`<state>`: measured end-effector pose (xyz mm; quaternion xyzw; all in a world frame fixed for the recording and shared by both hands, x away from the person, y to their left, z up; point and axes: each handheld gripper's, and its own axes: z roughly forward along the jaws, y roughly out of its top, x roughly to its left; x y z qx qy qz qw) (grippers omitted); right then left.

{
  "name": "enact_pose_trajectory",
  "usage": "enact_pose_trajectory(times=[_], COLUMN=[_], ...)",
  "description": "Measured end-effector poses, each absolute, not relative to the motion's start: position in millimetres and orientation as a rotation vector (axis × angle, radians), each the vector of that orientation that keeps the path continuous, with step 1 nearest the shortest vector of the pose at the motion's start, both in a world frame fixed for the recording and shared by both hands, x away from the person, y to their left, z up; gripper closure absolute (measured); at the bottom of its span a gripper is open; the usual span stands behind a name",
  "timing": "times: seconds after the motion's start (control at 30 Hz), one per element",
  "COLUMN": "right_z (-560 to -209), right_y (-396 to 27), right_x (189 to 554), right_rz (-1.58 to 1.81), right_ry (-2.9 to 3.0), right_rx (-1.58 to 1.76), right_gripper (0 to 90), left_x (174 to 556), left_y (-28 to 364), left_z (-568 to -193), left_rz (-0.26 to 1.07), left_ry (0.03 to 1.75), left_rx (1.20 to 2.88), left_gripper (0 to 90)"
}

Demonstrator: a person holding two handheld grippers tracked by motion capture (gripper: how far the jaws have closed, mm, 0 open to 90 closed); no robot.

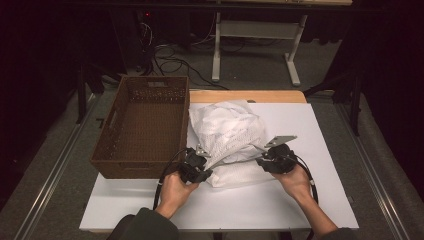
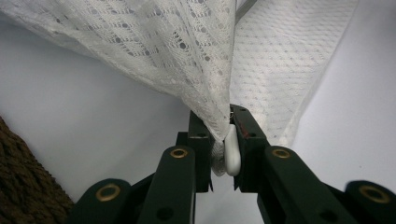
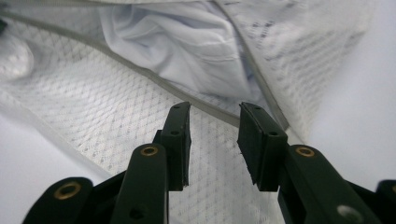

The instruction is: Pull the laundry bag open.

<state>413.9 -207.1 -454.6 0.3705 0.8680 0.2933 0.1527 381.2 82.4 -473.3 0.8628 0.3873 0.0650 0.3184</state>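
Presently the left claw (image 2: pixel 223 140) is clamped on a gathered edge of the white mesh laundry bag (image 1: pixel 230 137), which lies at centre frame on the white bench (image 1: pixel 320 200), presumably to anchor it. The right claw (image 3: pixel 214 140) stands partly open over the mesh with nothing between its jaws. A brown wicker basket (image 1: pixel 142 125) sits left of centre; the surrounding room is dark.

The brown woven basket (image 1: pixel 142 125) walls off the table's left side — its near corner sits just beside the left gripper (image 1: pixel 196 167), leaving little room there. The heaped white mesh fabric (image 1: pixel 227 132) fills the middle between both grippers. Bare white table (image 1: pixel 320 145) lies open to the right of the right gripper (image 1: pixel 274 161) — and along the near edge.
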Motion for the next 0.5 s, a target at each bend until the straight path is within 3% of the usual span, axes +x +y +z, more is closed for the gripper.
enact_pose_trajectory(times=[0.27,0.5], right_z=[-458,-468], right_y=[-224,-221], right_x=[412,428], right_rz=[0.806,0.721], right_ry=[2.396,2.384], right_rx=[1.169,1.206], right_gripper=[63.5,56.4], left_x=[382,381], left_y=[84,86], left_z=[-474,-473], left_rz=[0.166,0.178], left_ry=[1.015,1.024], left_rx=[2.268,2.253], left_gripper=[79.2,78.9])
